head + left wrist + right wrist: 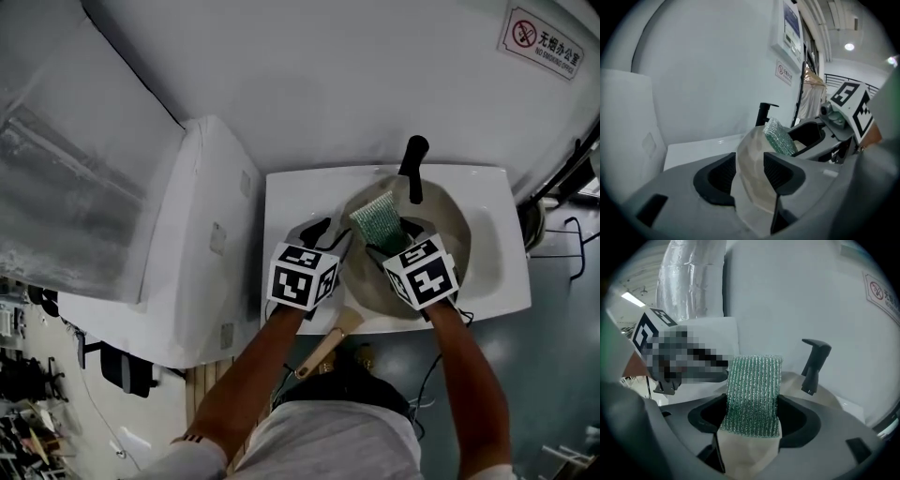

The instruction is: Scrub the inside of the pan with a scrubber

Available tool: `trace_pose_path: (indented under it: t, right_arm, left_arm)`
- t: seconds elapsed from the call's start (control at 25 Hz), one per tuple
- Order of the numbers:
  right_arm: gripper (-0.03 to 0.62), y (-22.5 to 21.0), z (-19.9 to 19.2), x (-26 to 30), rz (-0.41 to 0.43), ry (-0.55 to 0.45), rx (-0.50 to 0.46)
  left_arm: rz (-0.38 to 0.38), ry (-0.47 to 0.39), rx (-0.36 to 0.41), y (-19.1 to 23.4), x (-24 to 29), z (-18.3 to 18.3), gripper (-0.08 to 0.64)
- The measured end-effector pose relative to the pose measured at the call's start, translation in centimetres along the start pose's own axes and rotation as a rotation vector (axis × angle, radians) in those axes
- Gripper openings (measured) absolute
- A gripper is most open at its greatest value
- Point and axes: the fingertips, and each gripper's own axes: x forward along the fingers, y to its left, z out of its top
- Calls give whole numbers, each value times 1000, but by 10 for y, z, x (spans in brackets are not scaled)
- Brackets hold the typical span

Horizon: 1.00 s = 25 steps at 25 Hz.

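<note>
A pan point(452, 223) with a beige inside and a black handle point(413, 167) that points away from me rests on the white table point(289, 199). My right gripper point(392, 242) is shut on a green scrubber point(379, 221) and holds it over the pan's near side; in the right gripper view the scrubber point(753, 394) stands upright between the pads, with the pan point(747, 456) below it. My left gripper point(330, 236) is at the pan's left rim. In the left gripper view its jaws stand wide with the pan's wall point(754, 145) between them.
A wooden spatula point(328, 342) sticks out past the table's front edge. A tall white cabinet point(187, 244) stands against the table's left side. A white wall point(356, 75) runs close behind the pan's handle.
</note>
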Motion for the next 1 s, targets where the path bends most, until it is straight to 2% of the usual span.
trace_pose_path:
  t: [0.28, 0.52, 0.72, 0.92, 1.0]
  right_arm:
    - [339, -14, -22, 38, 17, 106, 21]
    - [339, -16, -35, 59, 19, 171, 24]
    - [339, -18, -34, 69, 21, 190, -15]
    - [339, -31, -40, 75, -8, 219, -11]
    - [339, -39, -43, 74, -27, 230, -4]
  left_arm:
    - [0, 130, -58, 3, 26, -30, 191]
    - [-5, 194, -77, 4, 38, -48, 189]
    - [9, 201, -94, 5, 43, -55, 163]
    - [44, 198, -102, 14, 43, -56, 72]
    - [45, 198, -104, 16, 43, -56, 61]
